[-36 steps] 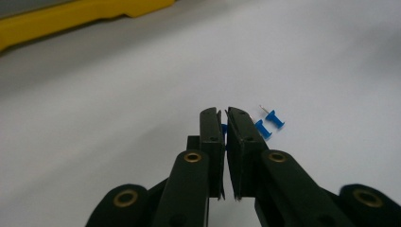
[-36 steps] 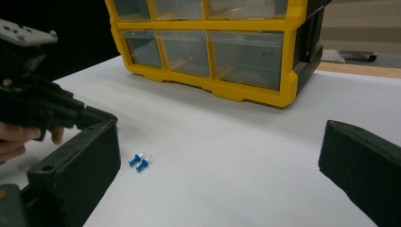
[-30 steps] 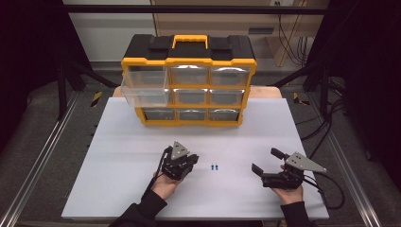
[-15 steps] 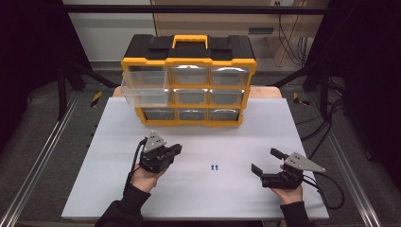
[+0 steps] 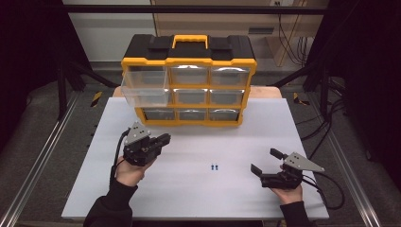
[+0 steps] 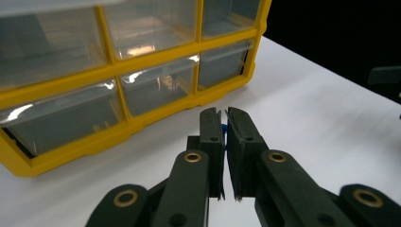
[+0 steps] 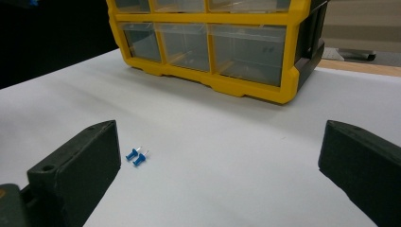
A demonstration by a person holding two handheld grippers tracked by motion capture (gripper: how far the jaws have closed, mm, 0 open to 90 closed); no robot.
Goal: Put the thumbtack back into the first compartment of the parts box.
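My left gripper [image 5: 165,138] hovers at the table's left, in front of the yellow-and-black drawer organizer [image 5: 189,78]. In the left gripper view its jaws [image 6: 223,117] are shut on a small blue push pin [image 6: 223,128], of which just a sliver peeks out between them. The organizer's top-left clear drawer [image 5: 144,92] is pulled out. Two more blue push pins [image 5: 214,167] [image 7: 137,156] lie side by side on the white table near the middle front. To their right, my right gripper [image 5: 265,161] [image 7: 220,135] stands open and holds nothing.
The white tabletop [image 5: 198,198] ends close behind both hands at the front. The organizer's other clear drawers [image 7: 248,49] are closed. Metal rails [image 5: 38,165] run along the table's left and right sides, and a cable [image 5: 331,194] trails from the right gripper.
My left gripper has moved left and away from the two loose pins, toward the organizer's left side. The right gripper has stayed put and open.
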